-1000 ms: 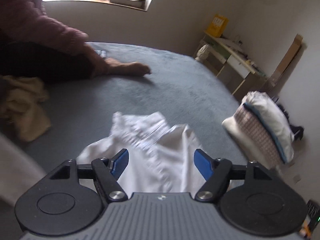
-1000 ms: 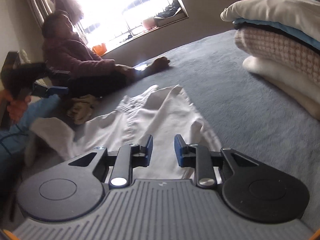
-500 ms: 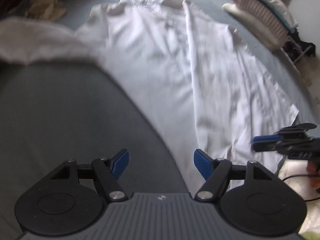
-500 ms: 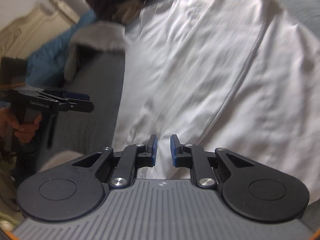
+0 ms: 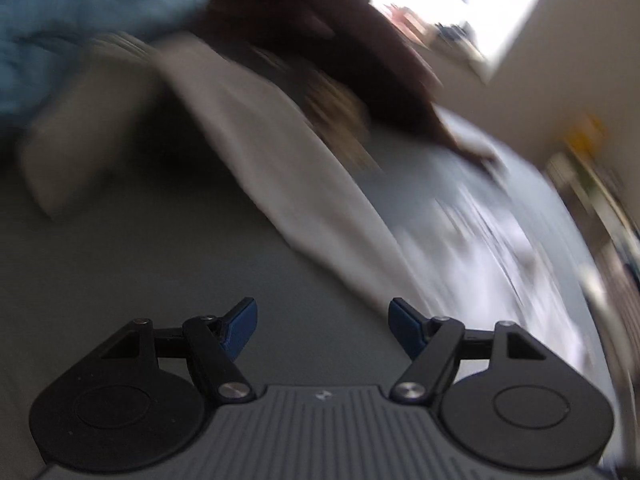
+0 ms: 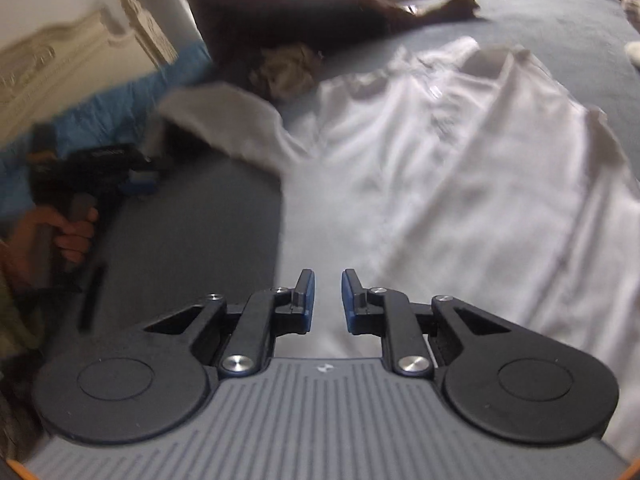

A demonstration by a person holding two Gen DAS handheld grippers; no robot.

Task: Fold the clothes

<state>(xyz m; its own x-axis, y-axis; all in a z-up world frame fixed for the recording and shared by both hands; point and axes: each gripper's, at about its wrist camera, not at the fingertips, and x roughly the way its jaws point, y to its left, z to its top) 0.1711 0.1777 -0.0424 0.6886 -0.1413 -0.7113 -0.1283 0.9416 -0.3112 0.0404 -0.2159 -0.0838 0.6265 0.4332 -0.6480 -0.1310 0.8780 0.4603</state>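
Right gripper (image 6: pixel 328 296) jaws slightly apart, holding nothing, blue pads over the near hem of the white shirt (image 6: pixel 460 184), thin smooth fabric spread wrinkled across the grey bed (image 6: pixel 192 232). Left gripper (image 5: pixel 322 322) wide open, empty, over bare bed; view motion-blurred, no legible writing.

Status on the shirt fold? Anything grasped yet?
Done: the white shirt lies spread, roughly flat, on the grey bed; no fold shows. In hand: nothing. The left hand-held gripper is wide open over bare bedding beside the sleeve; the right hand-held gripper is narrowly open and empty at the shirt's near edge. Left: grasping and every fold.
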